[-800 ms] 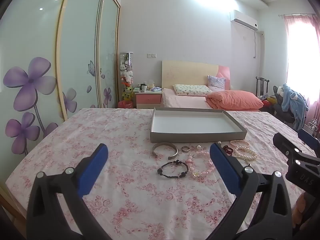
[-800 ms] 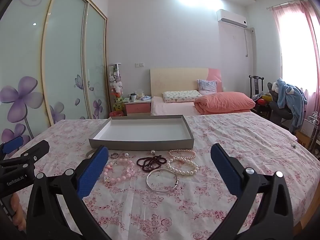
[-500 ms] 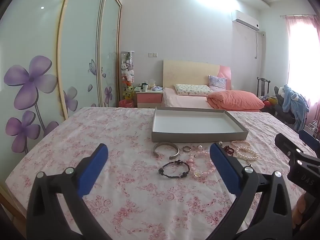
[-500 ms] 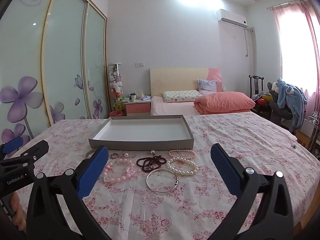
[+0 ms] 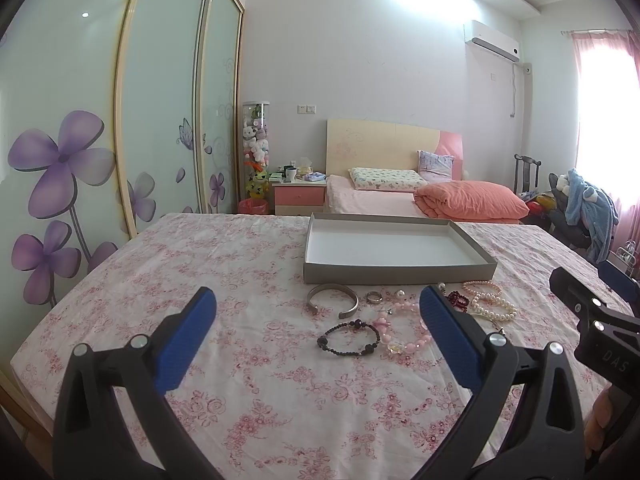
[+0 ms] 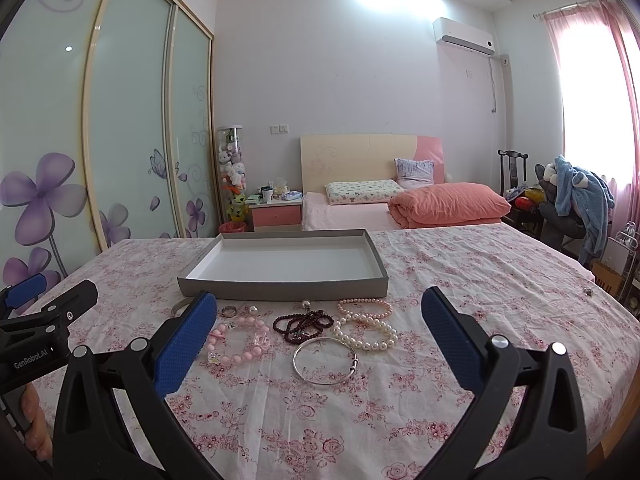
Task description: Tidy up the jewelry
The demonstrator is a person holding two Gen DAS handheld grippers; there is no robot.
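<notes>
An empty grey tray (image 5: 400, 273) (image 6: 280, 286) lies on the floral tablecloth. In front of it lie jewelry pieces: a silver cuff (image 5: 333, 299), a ring (image 5: 374, 297) (image 6: 229, 311), a black bead bracelet (image 5: 348, 339), a pink bead bracelet (image 5: 404, 344) (image 6: 236, 340), dark red beads (image 6: 302, 324), pearl strands (image 5: 490, 302) (image 6: 366, 322) and a thin silver bangle (image 6: 325, 361). My left gripper (image 5: 316, 312) is open and empty, above the table before the black bracelet. My right gripper (image 6: 318, 314) is open and empty, before the bangle.
The table's near edge is below both grippers; its right edge (image 6: 612, 360) drops off. A small object (image 6: 587, 290) lies at the far right of the cloth. A bed (image 6: 400, 208), nightstand (image 6: 276, 214) and wardrobe doors (image 6: 132, 140) stand behind.
The left wrist view has shifted very slightly; both grippers stay open and nothing on the table has moved.
</notes>
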